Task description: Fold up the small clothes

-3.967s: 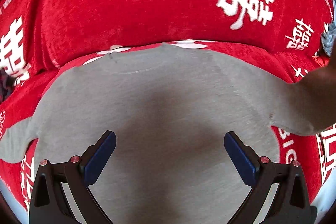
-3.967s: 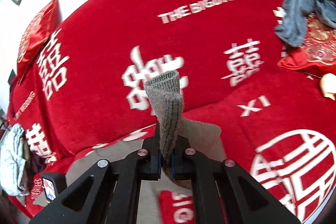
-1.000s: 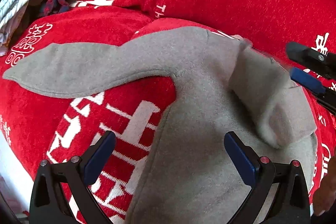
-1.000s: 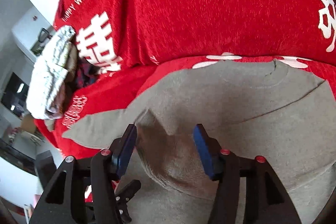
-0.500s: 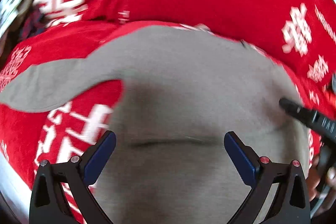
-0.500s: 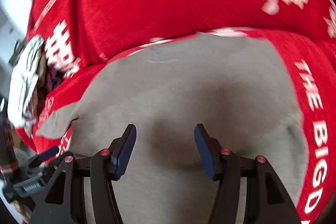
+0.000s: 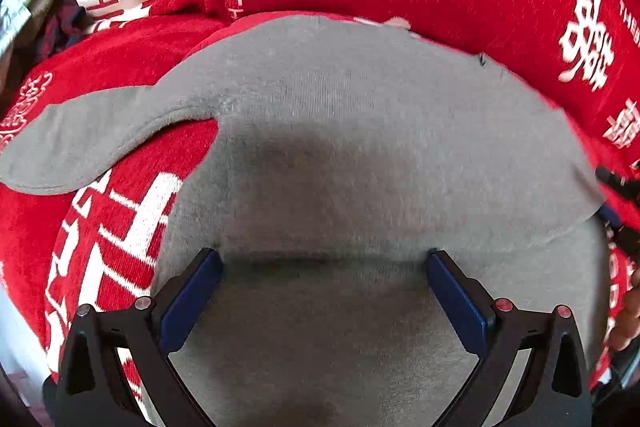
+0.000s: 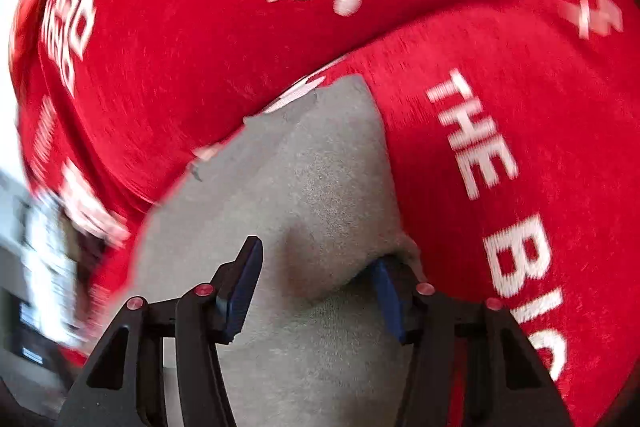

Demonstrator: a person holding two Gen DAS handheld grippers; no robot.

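The right gripper (image 8: 316,283) has its blue-padded jaws closing around a raised ridge of the small grey knitted sweater (image 8: 304,187). Cloth bulges between the pads, and the right-hand pad is half buried under the garment's side edge. The pads do not yet look pressed tight on it, so I read this as a pinch being taken, not one already made. Just beyond the fingertips the grey cloth runs up to its shoulder corner, and to the right of the gripper lies the red plush sofa cover with white lettering (image 8: 500,131).

The left gripper (image 7: 324,291) is spread wide and grasps nothing. It hovers over the middle of the sweater, whose body fills the space between and ahead of its fingers. A crease crosses the cloth right at the fingertips. Out to the upper left of this gripper one long grey sleeve (image 7: 92,143) lies stretched flat across the sofa seat, not yet folded in. At the far right edge of the left wrist view the tip of the other gripper shows at the sweater's border.

The step in hand looks like taking hold of the right side edge to fold it inward. The next move probably calls for a firm pinch through the full thickness of the cloth, then a lift and carry toward the centre line.
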